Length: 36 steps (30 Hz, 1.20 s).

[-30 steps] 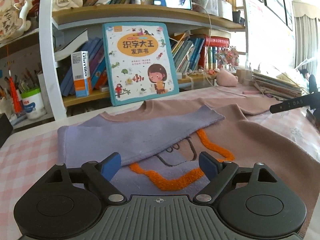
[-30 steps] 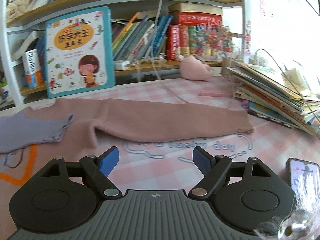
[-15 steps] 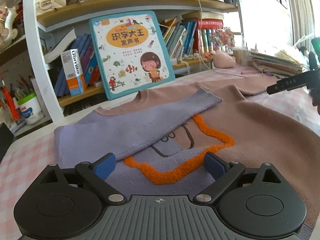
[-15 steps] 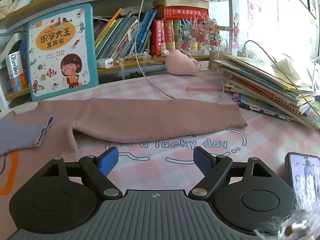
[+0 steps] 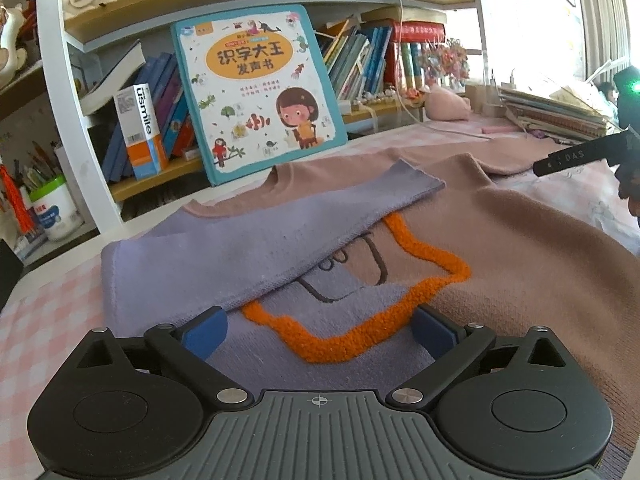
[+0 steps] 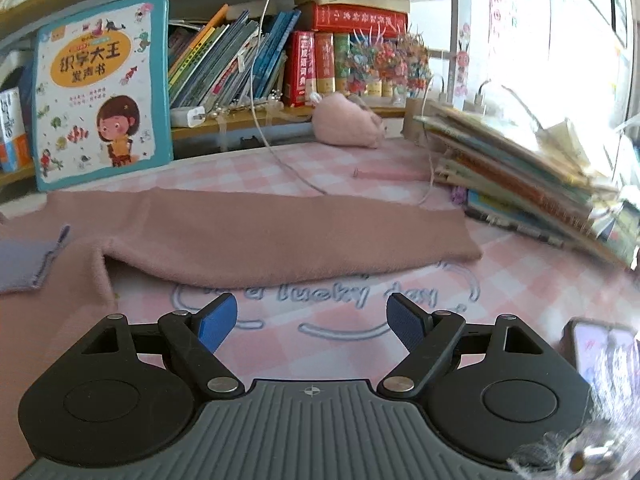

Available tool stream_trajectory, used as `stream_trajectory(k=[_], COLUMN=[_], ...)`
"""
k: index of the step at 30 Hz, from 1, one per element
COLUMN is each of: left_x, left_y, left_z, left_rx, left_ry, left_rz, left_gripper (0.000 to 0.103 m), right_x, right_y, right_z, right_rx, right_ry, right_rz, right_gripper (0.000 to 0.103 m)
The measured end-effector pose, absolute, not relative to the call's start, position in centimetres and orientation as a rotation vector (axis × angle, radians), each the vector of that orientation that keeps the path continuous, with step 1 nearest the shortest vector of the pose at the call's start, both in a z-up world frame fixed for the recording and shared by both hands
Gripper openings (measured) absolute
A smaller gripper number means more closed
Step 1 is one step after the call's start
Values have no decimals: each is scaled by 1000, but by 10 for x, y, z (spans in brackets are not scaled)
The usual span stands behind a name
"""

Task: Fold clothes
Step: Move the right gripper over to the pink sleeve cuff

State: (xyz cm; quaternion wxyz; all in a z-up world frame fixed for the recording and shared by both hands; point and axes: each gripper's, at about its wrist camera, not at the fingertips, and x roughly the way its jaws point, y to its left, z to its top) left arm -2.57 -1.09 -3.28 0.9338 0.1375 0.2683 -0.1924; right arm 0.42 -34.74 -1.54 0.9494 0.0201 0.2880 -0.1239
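Checked tablecloth [image 6: 520, 280]: one sweater [image 5: 520, 272], two gripper units, both agape.

The sweater [image 5: 520, 264] ahead of the left gripper's fingers is matt knit cloth; its orange outline [image 5: 360, 332] looks fuzzy, looped.

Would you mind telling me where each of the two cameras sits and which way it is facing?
Left wrist: on the left gripper, looking forward and down over the sweater with its purple sleeve folded across; its open blue fingers show.
Right wrist: on the right gripper, facing the outstretched pink sleeve and book stack; open fingers show.
Shared: the picture book and shelf.
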Motion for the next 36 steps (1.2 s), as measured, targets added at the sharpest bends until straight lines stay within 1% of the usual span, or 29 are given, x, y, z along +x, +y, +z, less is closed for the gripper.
stream_trajectory(k=[7, 13, 18, 25, 28, 30, 32, 36], left_x=[-23, -20, -19, -18, -19, -19, -18, -18], left_y=[-12, -9, -10, -10, -11, -11, -11, -10], left_z=[-34, -34, -34, -35, -34, -34, -34, -34], left_rx=[284, 264, 272, 270, 279, 282, 281, 280], left_ry=[571, 588, 590, 599, 600, 600, 600, 601], left_rz=[-396, -404, -402, -402, -399, -399, -399, -400], left_gripper=[101, 102, 102, 103, 103, 103, 103, 103], right_x=[22, 40, 46, 51, 53, 54, 55, 56], right_y=[-369, -406, -441, -457, -455, -454, -454, -452], right_z=[-16, -16, -15, -22, -24, -24, -24, -24], right_rx=[31, 149, 271, 247, 219, 210, 206, 195], right_ry=[612, 639, 614, 613, 612, 612, 612, 610], right_rz=[-243, -271, -386, -488, -495, -488, -482, -465], right_gripper=[80, 80, 79, 77, 75, 70, 68, 61])
